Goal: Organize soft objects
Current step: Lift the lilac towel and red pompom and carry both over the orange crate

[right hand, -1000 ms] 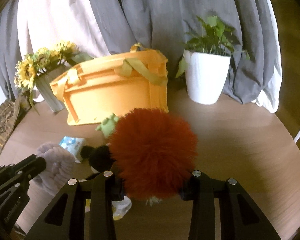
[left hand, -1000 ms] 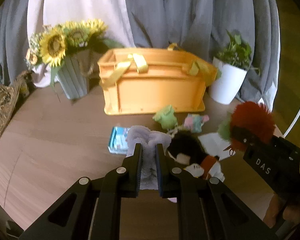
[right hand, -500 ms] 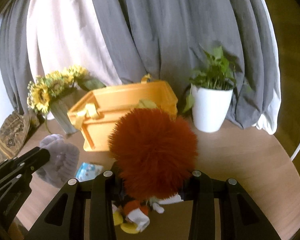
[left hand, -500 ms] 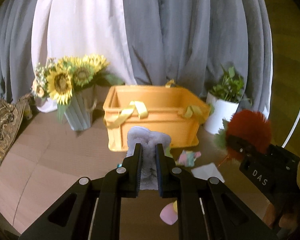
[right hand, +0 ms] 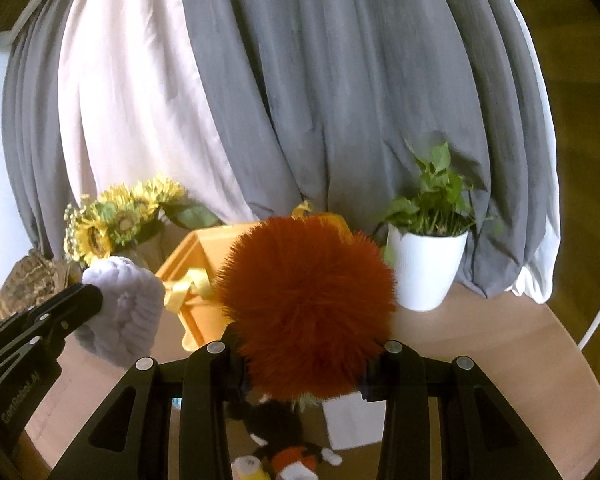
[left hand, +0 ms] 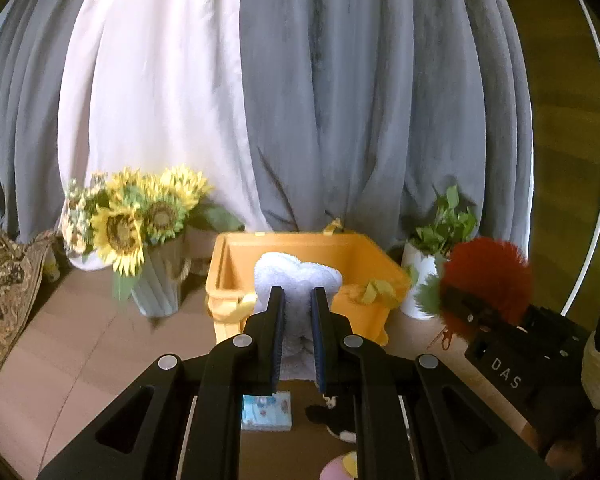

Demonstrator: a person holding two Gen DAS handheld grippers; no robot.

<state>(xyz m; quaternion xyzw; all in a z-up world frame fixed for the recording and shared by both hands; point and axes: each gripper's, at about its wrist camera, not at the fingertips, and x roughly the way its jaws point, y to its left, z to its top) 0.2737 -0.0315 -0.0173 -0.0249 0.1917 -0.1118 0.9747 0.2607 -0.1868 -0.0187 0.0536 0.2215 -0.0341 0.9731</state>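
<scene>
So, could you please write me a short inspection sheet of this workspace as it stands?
Surface: round wooden table, toys lying on it.
Job's things: pale fluffy toy and red pompom held up; orange bin open.
Clutter: black plush, blue packet.
Grippers: left gripper shut on pale fluffy toy; right gripper shut on red pompom.
Cables: nothing seen.
Surroundings: sunflowers, potted plant, grey curtains.

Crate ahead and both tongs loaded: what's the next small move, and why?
Probably carry both tongs forward until they hang over the crate. The left tongs pinch the lilac plush and the right tongs grip the red pompom, both lifted clear of the table. The open crate sits just ahead, still in front of the toys, so releasing now would likely miss it.
</scene>
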